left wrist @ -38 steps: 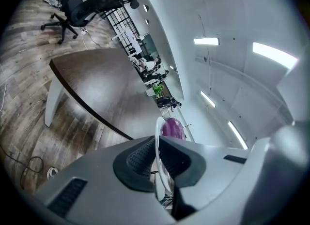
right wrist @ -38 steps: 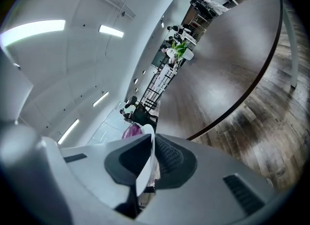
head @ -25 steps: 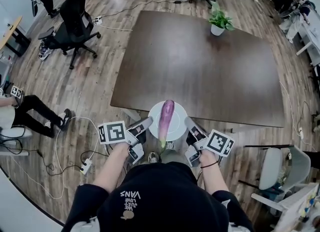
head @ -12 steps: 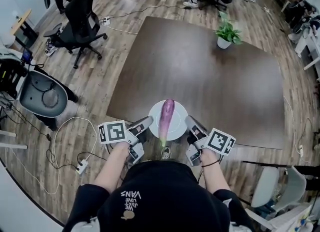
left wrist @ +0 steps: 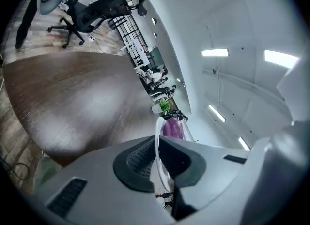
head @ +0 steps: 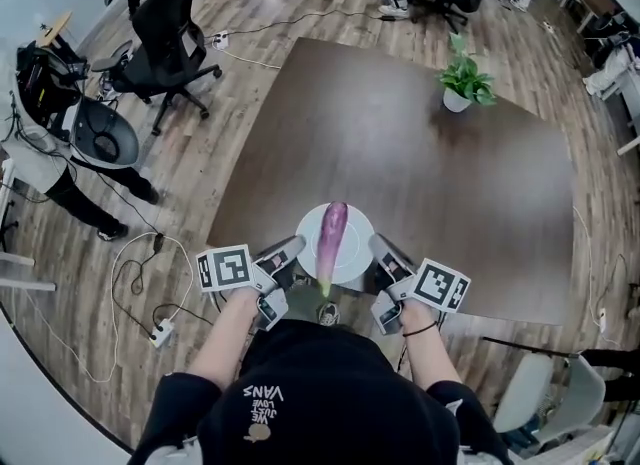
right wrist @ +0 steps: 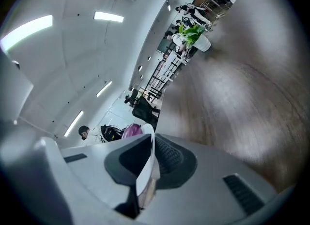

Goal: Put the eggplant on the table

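Note:
A long purple eggplant (head: 332, 236) lies lengthwise on a round white plate (head: 352, 259) that I carry at the near edge of the dark brown table (head: 400, 143). My left gripper (head: 296, 246) is shut on the plate's left rim and my right gripper (head: 377, 245) is shut on its right rim. In the left gripper view the plate's edge (left wrist: 158, 137) runs between the pads, with the eggplant (left wrist: 172, 128) beyond. The right gripper view shows the plate's rim (right wrist: 147, 163) pinched between the pads and a bit of eggplant (right wrist: 131, 131) behind it.
A small potted plant (head: 463, 84) stands at the table's far right. A black office chair (head: 165, 38) is on the wood floor at the far left, with a person and a grey seat (head: 103, 133) to the left. Cables and a power strip (head: 160, 333) lie on the floor near me.
I have carried the plate with the eggplant forward, from over the floor to just over the table's near edge. Both grippers keep their hold on the rim.

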`<action>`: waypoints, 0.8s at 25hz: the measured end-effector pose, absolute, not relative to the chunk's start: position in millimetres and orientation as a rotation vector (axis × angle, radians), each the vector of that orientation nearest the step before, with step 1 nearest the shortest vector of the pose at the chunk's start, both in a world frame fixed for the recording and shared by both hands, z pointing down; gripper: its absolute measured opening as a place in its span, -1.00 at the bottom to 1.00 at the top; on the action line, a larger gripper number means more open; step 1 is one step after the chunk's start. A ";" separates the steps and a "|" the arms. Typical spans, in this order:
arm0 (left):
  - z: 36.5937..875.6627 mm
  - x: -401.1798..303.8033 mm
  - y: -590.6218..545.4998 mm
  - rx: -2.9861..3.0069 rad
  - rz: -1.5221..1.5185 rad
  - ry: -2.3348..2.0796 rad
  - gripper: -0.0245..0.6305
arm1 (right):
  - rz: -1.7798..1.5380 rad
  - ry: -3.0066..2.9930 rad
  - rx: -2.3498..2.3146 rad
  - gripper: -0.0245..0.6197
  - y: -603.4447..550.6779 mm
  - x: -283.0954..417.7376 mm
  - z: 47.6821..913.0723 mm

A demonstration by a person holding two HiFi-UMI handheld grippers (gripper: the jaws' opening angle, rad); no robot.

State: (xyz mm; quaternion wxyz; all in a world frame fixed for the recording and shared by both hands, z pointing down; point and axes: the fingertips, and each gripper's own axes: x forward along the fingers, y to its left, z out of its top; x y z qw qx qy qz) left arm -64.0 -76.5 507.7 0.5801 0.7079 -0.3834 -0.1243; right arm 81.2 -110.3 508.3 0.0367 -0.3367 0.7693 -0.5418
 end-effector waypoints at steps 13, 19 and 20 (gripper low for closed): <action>511.2 -73.9 -142.6 1.693 -0.243 -0.858 -0.85 | -1.661 2.303 -1.142 -0.83 -167.8 76.8 519.5; 516.5 -81.9 -171.7 1.692 -0.232 -0.846 -0.85 | -1.652 2.300 -1.144 -0.83 -195.4 67.2 522.8; 516.9 -82.9 -177.3 1.694 -0.228 -0.843 -0.85 | -1.644 2.302 -1.136 -0.83 -200.8 64.9 522.1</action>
